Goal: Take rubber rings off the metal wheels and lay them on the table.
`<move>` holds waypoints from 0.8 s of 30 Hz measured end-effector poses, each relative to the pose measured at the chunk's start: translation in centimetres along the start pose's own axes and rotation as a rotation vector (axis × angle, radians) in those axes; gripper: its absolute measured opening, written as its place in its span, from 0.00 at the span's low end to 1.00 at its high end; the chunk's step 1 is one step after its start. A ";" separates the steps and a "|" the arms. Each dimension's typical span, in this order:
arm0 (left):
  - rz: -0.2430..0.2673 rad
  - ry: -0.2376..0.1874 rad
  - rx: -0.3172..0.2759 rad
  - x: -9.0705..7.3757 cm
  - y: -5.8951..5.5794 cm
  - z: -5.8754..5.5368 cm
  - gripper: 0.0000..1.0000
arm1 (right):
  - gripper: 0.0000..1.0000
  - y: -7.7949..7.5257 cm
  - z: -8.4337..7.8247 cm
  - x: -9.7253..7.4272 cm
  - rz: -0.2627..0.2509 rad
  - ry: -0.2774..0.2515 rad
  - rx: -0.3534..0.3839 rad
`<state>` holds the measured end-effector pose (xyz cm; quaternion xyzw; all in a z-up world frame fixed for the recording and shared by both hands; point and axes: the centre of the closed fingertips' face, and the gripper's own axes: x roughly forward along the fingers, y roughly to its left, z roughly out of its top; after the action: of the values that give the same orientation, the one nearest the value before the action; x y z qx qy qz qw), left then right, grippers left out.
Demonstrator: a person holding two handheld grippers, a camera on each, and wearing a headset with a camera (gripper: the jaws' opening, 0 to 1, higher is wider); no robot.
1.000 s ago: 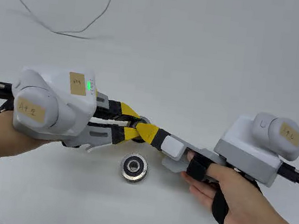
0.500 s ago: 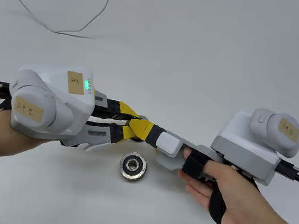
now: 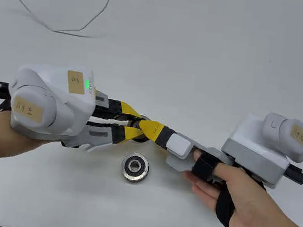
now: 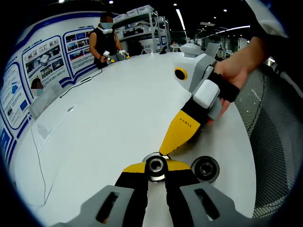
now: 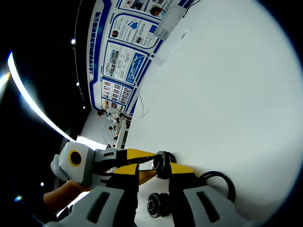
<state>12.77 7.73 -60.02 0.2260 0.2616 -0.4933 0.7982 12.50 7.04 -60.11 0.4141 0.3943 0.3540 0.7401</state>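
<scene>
Clamping metal wheel (image 4: 156, 166) between left fingers (image 4: 134, 168) | right fingers (image 5: 182, 169) straddle same wheel, grip unclear

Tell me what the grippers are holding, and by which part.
The left gripper clamps a metal wheel across its rim, one jaw on each side. The right gripper has its tips at that wheel's edge; whether they pinch anything cannot be told.
</scene>
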 end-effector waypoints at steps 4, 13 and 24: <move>-0.001 -0.001 -0.001 0.0 0.0 0.0 0.13 | 0.24 0.0 -0.1 -0.2 0.005 0.006 0.002; -0.001 -0.001 -0.001 0.0 -0.1 0.1 0.13 | 0.14 -0.6 0.3 -0.2 -0.029 -0.013 0.002; 0.000 0.000 0.000 0.0 0.0 0.0 0.13 | 0.04 -1.2 0.3 0.0 -0.087 0.010 -0.097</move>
<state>12.76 7.72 -59.98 0.2263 0.2616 -0.4931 0.7983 13.00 6.41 -61.06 0.3584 0.3978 0.3422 0.7721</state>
